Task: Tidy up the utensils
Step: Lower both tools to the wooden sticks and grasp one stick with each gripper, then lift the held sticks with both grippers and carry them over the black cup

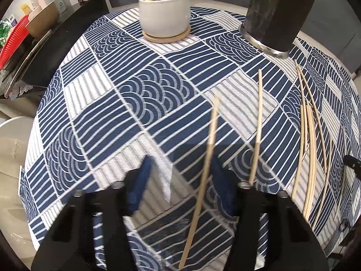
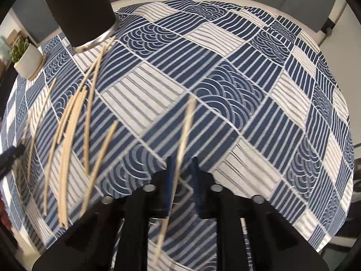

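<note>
Chopsticks are the thing of the task, and they lie and hang over a round table covered with a blue and white patterned cloth (image 1: 140,103).

From the left wrist view, the left gripper (image 1: 178,176) has its two blue fingers (image 1: 141,180) apart, and one chopstick (image 1: 204,176) passes between them, close to the right finger and blurred. I cannot tell if the pads press on it. Another single chopstick (image 1: 258,124) lies on the cloth just beside the right finger. Further right there is a loose group of chopsticks (image 1: 310,140), about six or seven; the blur prevents an exact count. Near the far edge stand one white plant pot (image 1: 163,13) on a wooden saucer and one dark cylindrical holder (image 1: 274,15) with a metal rim. The cloth between the pot and the gripper is open. Past the left edge, a dark counter carries a red basket (image 1: 13,43).

From the right wrist view, the right gripper (image 2: 182,171) has its fingers together, clamped on one chopstick (image 2: 183,135) that points away over the cloth. The right half of the table is open up to its rim (image 2: 347,103). On the left lie about seven chopsticks (image 2: 70,131), well apart from the gripper, reaching toward the dark holder (image 2: 79,9). The plant pot (image 2: 28,61) is at the far left edge.
</note>
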`<state>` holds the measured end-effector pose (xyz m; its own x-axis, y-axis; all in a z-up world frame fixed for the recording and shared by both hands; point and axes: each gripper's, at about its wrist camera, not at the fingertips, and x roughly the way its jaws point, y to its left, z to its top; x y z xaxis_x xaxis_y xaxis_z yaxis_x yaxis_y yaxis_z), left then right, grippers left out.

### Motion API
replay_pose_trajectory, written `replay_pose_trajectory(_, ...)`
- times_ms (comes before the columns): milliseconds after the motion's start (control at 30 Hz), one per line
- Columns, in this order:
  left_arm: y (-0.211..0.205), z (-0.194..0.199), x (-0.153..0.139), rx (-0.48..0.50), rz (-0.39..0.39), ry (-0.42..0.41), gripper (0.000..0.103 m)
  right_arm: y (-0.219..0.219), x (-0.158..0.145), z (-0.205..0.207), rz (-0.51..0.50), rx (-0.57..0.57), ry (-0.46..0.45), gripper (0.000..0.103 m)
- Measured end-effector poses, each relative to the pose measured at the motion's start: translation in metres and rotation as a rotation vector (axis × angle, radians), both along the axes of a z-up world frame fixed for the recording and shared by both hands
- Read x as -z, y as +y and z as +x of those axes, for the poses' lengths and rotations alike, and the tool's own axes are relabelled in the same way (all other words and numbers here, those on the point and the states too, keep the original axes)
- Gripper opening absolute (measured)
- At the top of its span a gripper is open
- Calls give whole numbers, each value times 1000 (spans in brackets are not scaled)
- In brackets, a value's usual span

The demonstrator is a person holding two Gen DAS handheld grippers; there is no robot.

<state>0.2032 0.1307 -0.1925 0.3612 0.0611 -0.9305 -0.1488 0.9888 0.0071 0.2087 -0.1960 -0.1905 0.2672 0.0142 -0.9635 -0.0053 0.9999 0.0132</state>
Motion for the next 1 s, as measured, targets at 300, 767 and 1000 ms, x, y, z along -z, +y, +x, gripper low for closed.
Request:
replay_pose_trajectory(300,45,-37,-7,-76,-6,43,5,-66,0,-19,-23,124,22,5)
replay_pose_trajectory(767,64,-100,-48,-135,31,-2,5,-181,-63,-58,-29,260,-165,5)
replay_pose_trajectory(1000,67,-116,-106,-144,80,-124,5,-196,-121,-66,-34,230,-327,5)
